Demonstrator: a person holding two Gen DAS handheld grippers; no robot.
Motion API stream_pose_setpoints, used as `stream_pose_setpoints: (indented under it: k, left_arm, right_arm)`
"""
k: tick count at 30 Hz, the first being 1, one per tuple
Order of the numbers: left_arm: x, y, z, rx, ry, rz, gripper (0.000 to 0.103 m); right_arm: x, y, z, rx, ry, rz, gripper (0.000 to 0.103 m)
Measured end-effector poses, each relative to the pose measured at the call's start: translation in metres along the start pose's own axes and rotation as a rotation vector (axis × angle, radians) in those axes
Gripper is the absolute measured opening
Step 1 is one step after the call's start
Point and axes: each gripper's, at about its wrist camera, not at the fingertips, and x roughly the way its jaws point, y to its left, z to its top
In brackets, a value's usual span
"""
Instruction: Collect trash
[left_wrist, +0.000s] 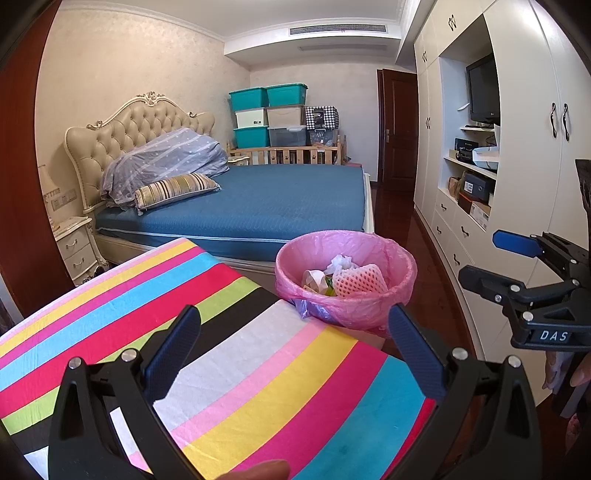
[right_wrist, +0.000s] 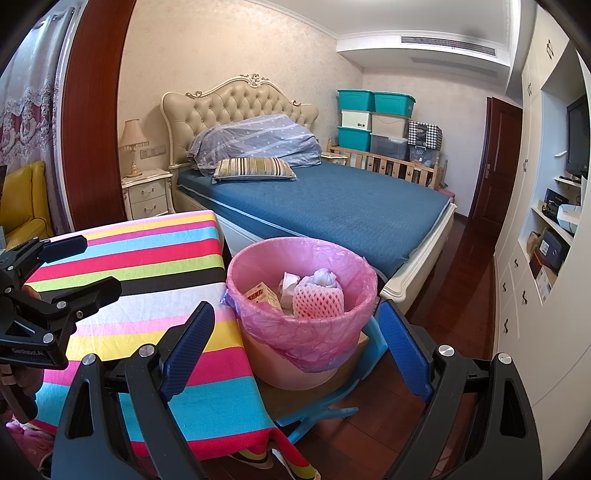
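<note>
A bin with a pink liner (left_wrist: 345, 280) (right_wrist: 301, 295) stands on a blue stool (right_wrist: 325, 402) beside the striped table (left_wrist: 221, 350) (right_wrist: 147, 280). It holds a pink foam fruit net (right_wrist: 317, 301), crumpled white tissue (right_wrist: 323, 277), a paper cup (right_wrist: 288, 282) and a small carton (right_wrist: 262, 293). My left gripper (left_wrist: 291, 354) is open and empty over the striped cloth, just short of the bin. My right gripper (right_wrist: 295, 347) is open and empty, its fingers either side of the bin's near wall. The right gripper also shows in the left wrist view (left_wrist: 491, 258), open.
A bed with a blue mattress (right_wrist: 332, 206) lies behind the bin. A white wardrobe wall with shelves (left_wrist: 476, 177) runs along the right. A nightstand (right_wrist: 147, 195) and yellow chair (right_wrist: 26, 206) stand at left. Dark wooden floor (right_wrist: 454, 295) lies between bed and wardrobe.
</note>
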Motion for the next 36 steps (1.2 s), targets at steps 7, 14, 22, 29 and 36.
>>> stream_pose_setpoints:
  k: [7,14,22,29,36]
  left_arm:
    - [-0.002,-0.001,-0.001,0.005,-0.008,-0.005,0.098]
    - [0.0,0.001,0.002,0.009,-0.009,-0.016,0.098]
    - [0.008,0.011,0.004,-0.029,0.009,-0.036,0.098]
    - [0.01,0.012,0.003,-0.023,-0.003,-0.012,0.098]
    - [0.008,0.014,0.0,-0.012,0.011,-0.007,0.098]
  right_arm:
    - [-0.001,-0.001,0.0,-0.002,0.0,0.0,0.085]
    - [-0.001,-0.001,0.0,0.0,0.0,0.001,0.085]
    - [0.0,-0.002,0.0,0.005,0.003,0.0,0.085]
    - [0.001,0.0,-0.001,0.006,0.003,-0.002,0.085]
    - [0.0,0.008,0.002,-0.003,0.0,-0.004,0.085]
